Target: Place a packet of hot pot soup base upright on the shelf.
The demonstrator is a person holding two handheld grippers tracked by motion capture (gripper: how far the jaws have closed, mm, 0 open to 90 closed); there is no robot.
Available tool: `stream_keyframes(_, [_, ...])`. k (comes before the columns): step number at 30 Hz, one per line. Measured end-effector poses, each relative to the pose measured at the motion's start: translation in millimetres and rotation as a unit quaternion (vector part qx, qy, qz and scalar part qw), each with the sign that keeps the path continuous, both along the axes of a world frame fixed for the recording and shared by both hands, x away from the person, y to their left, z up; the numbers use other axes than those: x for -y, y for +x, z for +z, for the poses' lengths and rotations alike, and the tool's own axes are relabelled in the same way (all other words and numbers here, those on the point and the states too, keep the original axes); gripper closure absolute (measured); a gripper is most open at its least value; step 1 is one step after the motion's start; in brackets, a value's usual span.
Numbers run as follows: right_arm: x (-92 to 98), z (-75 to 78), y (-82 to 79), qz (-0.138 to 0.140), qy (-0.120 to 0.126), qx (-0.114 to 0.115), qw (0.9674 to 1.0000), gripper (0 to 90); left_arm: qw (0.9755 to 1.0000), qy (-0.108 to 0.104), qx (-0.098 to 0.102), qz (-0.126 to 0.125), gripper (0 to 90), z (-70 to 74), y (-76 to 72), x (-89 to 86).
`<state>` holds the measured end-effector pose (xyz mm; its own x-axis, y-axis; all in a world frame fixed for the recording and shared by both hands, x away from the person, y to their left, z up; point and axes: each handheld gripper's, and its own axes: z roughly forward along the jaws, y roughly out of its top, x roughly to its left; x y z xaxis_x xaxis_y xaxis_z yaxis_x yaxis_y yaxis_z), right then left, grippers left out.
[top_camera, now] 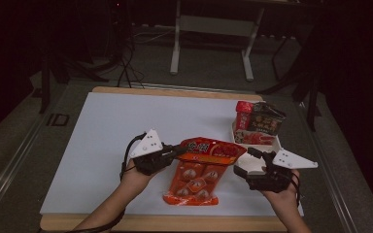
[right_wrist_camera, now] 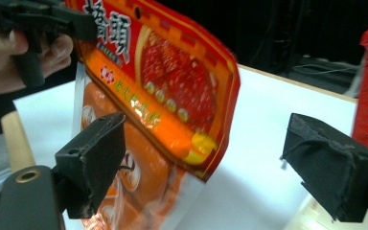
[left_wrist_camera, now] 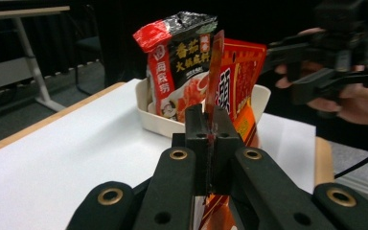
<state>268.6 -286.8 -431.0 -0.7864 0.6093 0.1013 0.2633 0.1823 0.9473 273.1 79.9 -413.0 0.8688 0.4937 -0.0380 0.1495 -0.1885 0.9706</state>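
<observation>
An orange-red snack bag [top_camera: 197, 171] is lifted by its top corner over the white mat, its lower end resting near the front. My left gripper [top_camera: 178, 153] is shut on that corner; in the left gripper view the jaws [left_wrist_camera: 211, 128] pinch the bag's [left_wrist_camera: 239, 72] thin edge. My right gripper [top_camera: 246, 161] stands open just right of the bag, with nothing pressed between its pads. In the right gripper view its black pads [right_wrist_camera: 93, 158] are spread wide and the bag [right_wrist_camera: 172, 81] hangs in front of them, slightly to the left.
A white tub [top_camera: 270, 141] at the back right of the mat holds a red packet [top_camera: 243, 114] and a dark packet [top_camera: 267, 119]. The white mat [top_camera: 126, 126] lies on a wooden board. Table legs and cables stand on the dark floor beyond.
</observation>
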Motion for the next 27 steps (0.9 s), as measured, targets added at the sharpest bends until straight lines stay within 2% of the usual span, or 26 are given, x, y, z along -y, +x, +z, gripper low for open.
stream_keyframes(2, [-1.4,0.1,5.0,0.016,0.011,-0.006,0.9998,15.2,0.9999,-0.012,-0.005,-0.007,90.0,0.7,-2.2,2.4])
stream_keyframes(6, [-6.0,-0.9,8.5,0.046,0.017,-0.010,0.9988,21.6,0.9995,-0.017,0.006,-0.025,90.0,4.2,-8.4,8.1])
stream_keyframes(8, [-6.8,-2.3,9.3,0.067,0.016,-0.019,0.9975,34.3,0.9994,-0.013,0.013,-0.028,90.0,5.9,-11.7,9.8])
stream_keyframes(13, [-8.7,-6.7,8.7,0.090,0.011,-0.034,0.9953,52.8,0.9991,-0.016,0.016,-0.035,90.0,5.9,-14.9,10.3])
stream_keyframes(16, [-10.0,-6.2,7.5,0.099,0.004,-0.033,0.9945,61.0,0.9990,-0.020,0.014,-0.037,90.0,5.0,-16.1,9.8])
stream_keyframes(17, [-10.4,-5.2,6.2,0.100,0.001,-0.028,0.9947,61.6,0.9990,-0.020,0.015,-0.036,90.0,5.0,-16.7,9.7])
stream_keyframes(18, [-11.2,-4.7,5.1,0.103,-0.002,-0.023,0.9945,66.1,0.9990,-0.020,0.015,-0.036,90.0,5.0,-16.7,9.7])
stream_keyframes(20, [-13.7,-4.5,3.3,0.113,-0.008,-0.021,0.9934,72.2,0.9990,-0.014,0.018,-0.039,90.0,5.5,-18.2,10.7])
stream_keyframes(21, [-15.3,-4.5,2.6,0.116,-0.015,-0.020,0.9930,76.2,0.9991,-0.011,0.018,-0.037,90.0,6.0,-18.6,10.5])
stream_keyframes(22, [-16.0,-3.7,2.2,0.119,-0.023,-0.019,0.9924,84.5,0.9992,-0.009,0.017,-0.035,90.0,6.3,-18.7,10.0])
stream_keyframes(23, [-16.1,-2.5,2.0,0.130,-0.022,-0.025,0.9910,89.2,0.9993,-0.006,0.017,-0.034,90.0,6.5,-18.9,9.6])
stream_keyframes(25, [-18.3,0.9,-0.5,0.132,-0.037,-0.025,0.9902,89.9,0.9994,-0.004,0.017,-0.030,90.0,7.0,-19.5,8.0])
stream_keyframes(27, [-17.7,6.3,-1.6,0.146,-0.030,-0.031,0.9884,90.0,0.9994,-0.006,0.020,-0.029,90.0,9.6,-20.1,5.7])
